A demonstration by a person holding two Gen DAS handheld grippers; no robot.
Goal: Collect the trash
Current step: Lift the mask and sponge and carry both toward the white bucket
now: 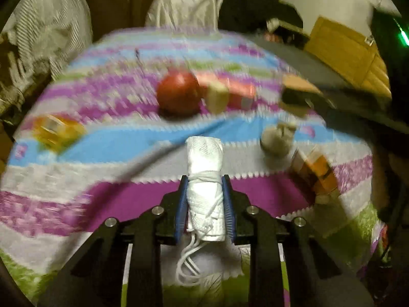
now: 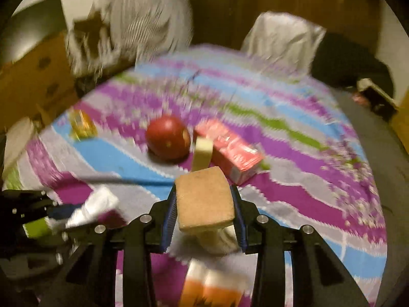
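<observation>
- Gripping a rolled white cloth bundle [image 1: 204, 184] tied with white cord, the left gripper [image 1: 204, 181] has both blue-lined fingers pressed against the roll's sides; the roll stands lengthwise between them and sticks out past the tips, with loose cord trailing back toward the camera.
- Left wrist view, ahead of the claw: a red apple [image 1: 178, 94] lies on the striped tablecloth [image 1: 107, 143], with a pale wedge [image 1: 217, 97] and a red carton [image 1: 237, 89] just to its right.
- Ahead and left of the claw: a yellow-orange wrapper [image 1: 57, 130], well apart from it.
- Ahead and right: a small crumpled grey-white piece [image 1: 277, 138], and nearer the claw an orange packet [image 1: 317, 172]. The picture is motion-blurred.
- Right wrist view: the right gripper [image 2: 204, 199] is clamped on a tan sponge-like block [image 2: 204, 199], held flat between the fingers, its top face showing.
- Directly ahead of this claw: the pale wedge [image 2: 202, 153], the red carton [image 2: 230, 151] to its right, the apple [image 2: 168, 137] to its left.
- Far ahead-left: the yellow wrapper [image 2: 81, 124].
- Beneath the claw: an orange packet [image 2: 212, 286], blurred.
- At the left edge: the other gripper with its white roll [image 2: 94, 208].
</observation>
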